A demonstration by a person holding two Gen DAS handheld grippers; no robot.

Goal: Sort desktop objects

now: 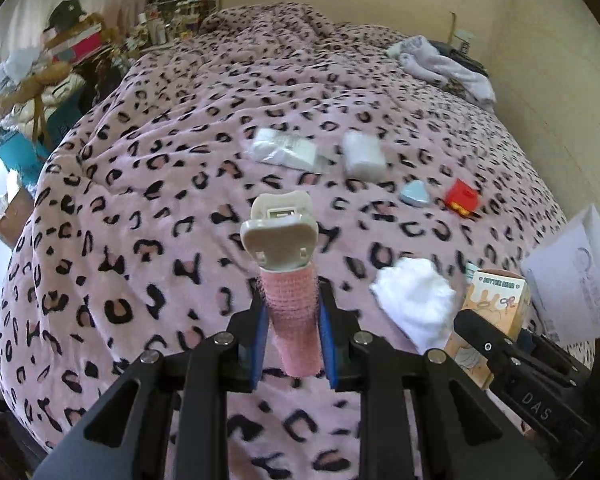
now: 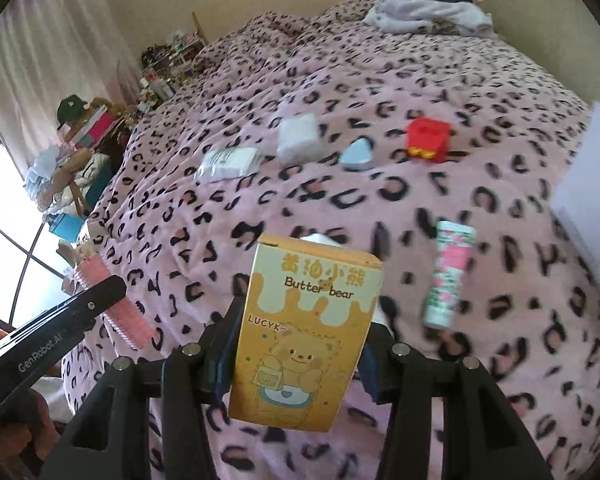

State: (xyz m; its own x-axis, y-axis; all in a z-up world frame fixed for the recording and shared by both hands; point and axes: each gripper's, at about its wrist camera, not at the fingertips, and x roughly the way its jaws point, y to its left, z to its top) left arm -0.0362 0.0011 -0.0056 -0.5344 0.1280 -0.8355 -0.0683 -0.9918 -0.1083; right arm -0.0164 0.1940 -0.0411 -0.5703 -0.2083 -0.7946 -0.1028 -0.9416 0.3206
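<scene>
My left gripper [image 1: 293, 312] is shut on a pink mesh hair roller [image 1: 294, 320] with a beige clip [image 1: 280, 236] at its far end, lifted above the pink leopard-print bedspread [image 1: 160, 200]. My right gripper [image 2: 300, 344] is shut on a yellow "Butter bear" box [image 2: 304, 332], held upright over the bedspread [image 2: 500, 340]. In the left wrist view that box [image 1: 496, 296] is at the right. The roller [image 2: 112, 308] appears at the left of the right wrist view.
On the bedspread lie a white packet [image 2: 230, 164], a white block [image 2: 298, 140], a blue heart-shaped thing [image 2: 356, 156], a red box [image 2: 427, 140], a floral tube [image 2: 448, 276] and a white cloth [image 1: 416, 308]. A white paper bag [image 1: 572, 280] lies at the right edge, and clothes [image 1: 444, 64] lie far back.
</scene>
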